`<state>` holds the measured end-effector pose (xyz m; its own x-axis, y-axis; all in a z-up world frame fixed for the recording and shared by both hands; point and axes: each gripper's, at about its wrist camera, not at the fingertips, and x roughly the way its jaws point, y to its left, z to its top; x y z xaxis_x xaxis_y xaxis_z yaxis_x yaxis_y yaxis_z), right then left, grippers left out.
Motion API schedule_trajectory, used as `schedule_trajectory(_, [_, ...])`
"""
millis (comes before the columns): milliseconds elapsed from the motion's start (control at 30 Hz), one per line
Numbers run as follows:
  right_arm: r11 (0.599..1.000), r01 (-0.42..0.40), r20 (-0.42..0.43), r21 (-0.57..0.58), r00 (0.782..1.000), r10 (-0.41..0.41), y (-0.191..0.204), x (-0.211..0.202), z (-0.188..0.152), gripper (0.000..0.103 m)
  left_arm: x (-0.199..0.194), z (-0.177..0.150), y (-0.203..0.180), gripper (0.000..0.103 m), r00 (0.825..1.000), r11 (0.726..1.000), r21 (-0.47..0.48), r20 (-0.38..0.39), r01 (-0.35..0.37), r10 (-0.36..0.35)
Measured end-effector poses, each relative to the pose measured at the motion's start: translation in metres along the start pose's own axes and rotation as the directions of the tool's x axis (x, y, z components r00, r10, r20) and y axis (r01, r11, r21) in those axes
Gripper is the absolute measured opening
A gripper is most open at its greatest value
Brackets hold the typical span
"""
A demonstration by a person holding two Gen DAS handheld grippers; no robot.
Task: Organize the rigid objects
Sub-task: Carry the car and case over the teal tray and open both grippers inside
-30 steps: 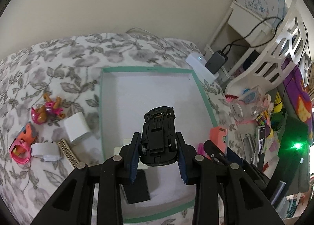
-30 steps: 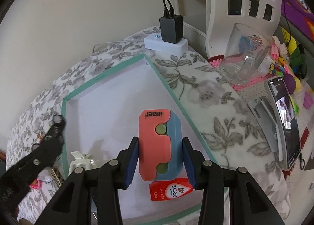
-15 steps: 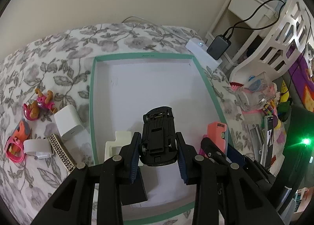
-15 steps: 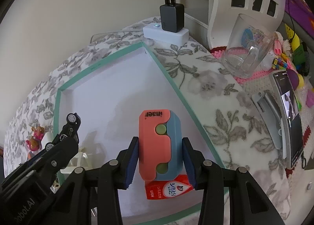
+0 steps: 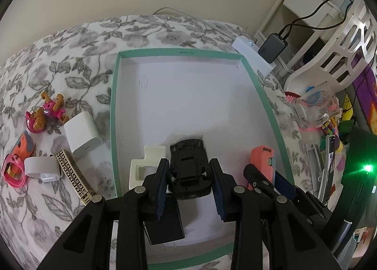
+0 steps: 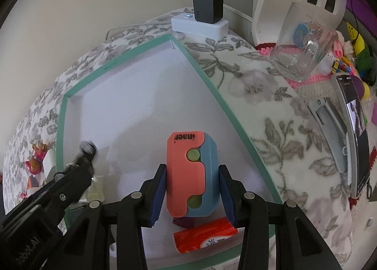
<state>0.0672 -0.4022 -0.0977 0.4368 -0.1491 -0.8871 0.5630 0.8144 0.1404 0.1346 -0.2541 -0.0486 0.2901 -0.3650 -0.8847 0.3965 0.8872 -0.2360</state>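
Observation:
A shallow white box with a green rim [image 5: 268,114] [image 6: 207,79] lies on a flowered cloth. My left gripper [image 5: 189,175] is shut on a black toy car [image 5: 188,166], upside down, low over the box floor. My right gripper [image 6: 192,190] is shut on a coral and blue case [image 6: 190,173], over the box's right side; the case also shows in the left wrist view [image 5: 262,164]. In the box lie a cream holder [image 5: 147,164], a black block [image 5: 165,225] and a red packet [image 6: 205,237].
Left of the box lie a white charger cube [image 5: 81,133], a patterned bar [image 5: 74,173], a white clip [image 5: 40,166] and pink toys [image 5: 44,114]. A power strip with a black adapter [image 6: 207,11], a glass mug [image 6: 301,53], a phone [image 6: 355,133] and a white basket stand right.
My left gripper has come down into the box with the car, close to the floor. The right gripper has drawn back slightly with the case still held.

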Motion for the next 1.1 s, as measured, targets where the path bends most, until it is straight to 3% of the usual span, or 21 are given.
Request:
schedule_trajectory(333, [1.000, 0.005, 0.060, -0.008, 0.998, -0.004, 0.004, -0.024, 0.006, 0.048, -0.018, 0.005, 0.001, 0.041, 0.999, 1.000, -0.003, 0.030, 0.023, -0.023])
schedule_trajectory(700, [1.000, -0.013, 0.177, -0.022, 0.984, 0.017, 0.014, -0.063, 0.012, 0.050, -0.059, 0.013, 0.018, 0.042, 0.992, 0.999, -0.031, 0.119, -0.028, 0.032])
schedule_trajectory(767, [1.000, -0.015, 0.196, -0.027, 0.980, 0.020, 0.016, -0.069, 0.012, 0.050, -0.066, 0.014, 0.026, 0.056, 0.989, 0.998, -0.047, 0.133, -0.052, 0.058])
schedule_trajectory(933, [0.999, -0.019, 0.221, -0.051, 0.975, 0.029, 0.023, -0.076, 0.011, 0.049, -0.076, 0.012, 0.046, 0.060, 0.982, 0.989, -0.096, 0.142, -0.114, 0.127])
schedule_trajectory(1033, [0.997, -0.014, 0.225, -0.072, 0.974, 0.030, 0.028, -0.077, 0.008, 0.049, -0.077, 0.011, 0.058, 0.075, 0.975, 0.979, -0.119, 0.128, -0.167, 0.182])
schedule_trajectory(1100, [0.996, -0.010, 0.222, -0.087, 0.975, 0.030, 0.032, -0.076, 0.007, 0.051, -0.077, 0.010, 0.066, 0.079, 0.972, 0.972, -0.139, 0.116, -0.187, 0.203])
